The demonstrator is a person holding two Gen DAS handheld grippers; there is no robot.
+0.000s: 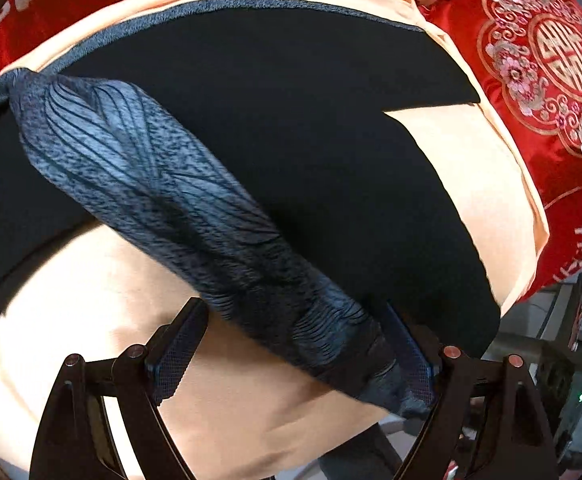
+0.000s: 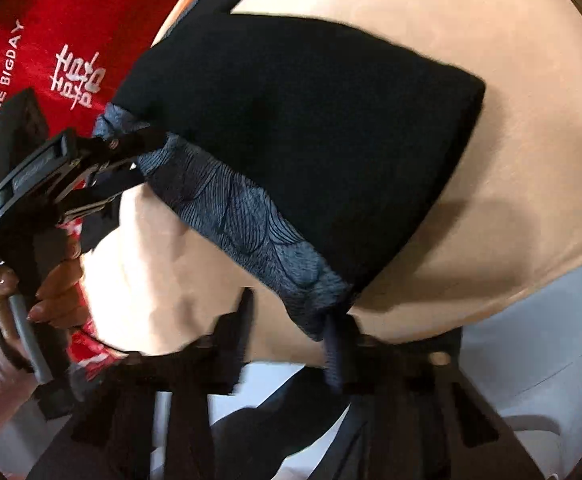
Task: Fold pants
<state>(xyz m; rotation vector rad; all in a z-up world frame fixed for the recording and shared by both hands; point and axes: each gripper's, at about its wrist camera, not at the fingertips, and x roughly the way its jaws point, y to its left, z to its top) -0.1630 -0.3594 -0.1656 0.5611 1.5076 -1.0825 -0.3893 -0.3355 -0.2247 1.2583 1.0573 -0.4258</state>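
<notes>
Black pants [image 1: 283, 120] with a blue-grey patterned waistband [image 1: 171, 184] lie on a peach cloth [image 1: 91, 300]. In the left wrist view my left gripper [image 1: 295, 344] has its jaws wide apart; the waistband end lies against the right finger [image 1: 411, 356] and the left finger [image 1: 179, 344] is clear of it. In the right wrist view the pants [image 2: 311, 128] and waistband [image 2: 243, 216] run to my right gripper [image 2: 291, 328], jaws apart, the waistband end at its right finger [image 2: 343, 352]. The left gripper [image 2: 131, 152] shows there at the band's other end.
A red embroidered cloth [image 1: 547, 60] lies beyond the peach cloth at right and back. A red printed cloth [image 2: 51, 40] is at upper left in the right wrist view. A hand [image 2: 51, 292] holds the left gripper's handle. Floor and clutter [image 1: 563, 344] lie past the edge.
</notes>
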